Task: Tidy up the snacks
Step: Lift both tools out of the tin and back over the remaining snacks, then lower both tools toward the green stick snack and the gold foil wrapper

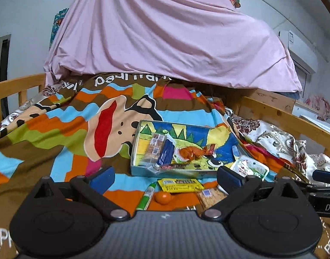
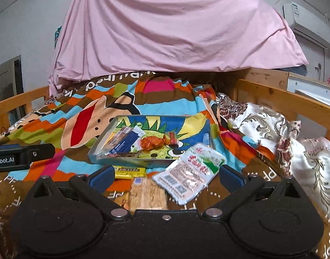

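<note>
A shallow tray [image 1: 141,170] with a cartoon print is seen at centre frame on a colourful blanket [image 1: 57,133], with an orange wrapped snack [image 1: 189,153] and a blue packet [image 1: 166,153] lying inside. Below it, on the blanket, a yellow packet [image 1: 180,185], a small orange ball [image 1: 163,197] and a white pouch [image 2: 189,172] are spread. The left gripper [image 1: 165,178] and right gripper [image 2: 166,176] are both held spread apart, with nothing grasped.

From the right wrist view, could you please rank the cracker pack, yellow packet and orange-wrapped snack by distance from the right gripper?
1. Cracker pack, between the right gripper's fingers.
2. Yellow packet, just beyond, leftward.
3. Orange-wrapped snack, inside the tray.
</note>
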### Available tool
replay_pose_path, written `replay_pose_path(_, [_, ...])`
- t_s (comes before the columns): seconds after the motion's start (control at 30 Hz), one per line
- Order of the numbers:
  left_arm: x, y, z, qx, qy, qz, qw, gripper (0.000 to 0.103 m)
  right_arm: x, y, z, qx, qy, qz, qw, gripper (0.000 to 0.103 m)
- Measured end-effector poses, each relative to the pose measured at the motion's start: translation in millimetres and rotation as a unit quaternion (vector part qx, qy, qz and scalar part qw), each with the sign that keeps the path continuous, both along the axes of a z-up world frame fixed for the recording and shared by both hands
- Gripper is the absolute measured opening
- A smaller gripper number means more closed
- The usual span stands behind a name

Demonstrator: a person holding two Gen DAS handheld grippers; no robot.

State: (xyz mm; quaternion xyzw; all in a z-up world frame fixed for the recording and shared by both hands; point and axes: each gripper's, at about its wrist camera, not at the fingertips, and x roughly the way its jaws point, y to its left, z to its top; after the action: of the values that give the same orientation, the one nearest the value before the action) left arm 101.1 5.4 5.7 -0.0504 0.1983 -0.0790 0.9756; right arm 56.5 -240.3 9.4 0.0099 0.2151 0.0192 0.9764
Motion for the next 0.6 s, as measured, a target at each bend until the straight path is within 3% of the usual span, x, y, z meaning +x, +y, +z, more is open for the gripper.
replay_pose_path(0.6, [-46, -17, -11, 0.063, 0.009, -0.003, 0.9979, 0.103, -39, -3, -6, -0.005, -0.01, -0.02, 1.0, 0.102])
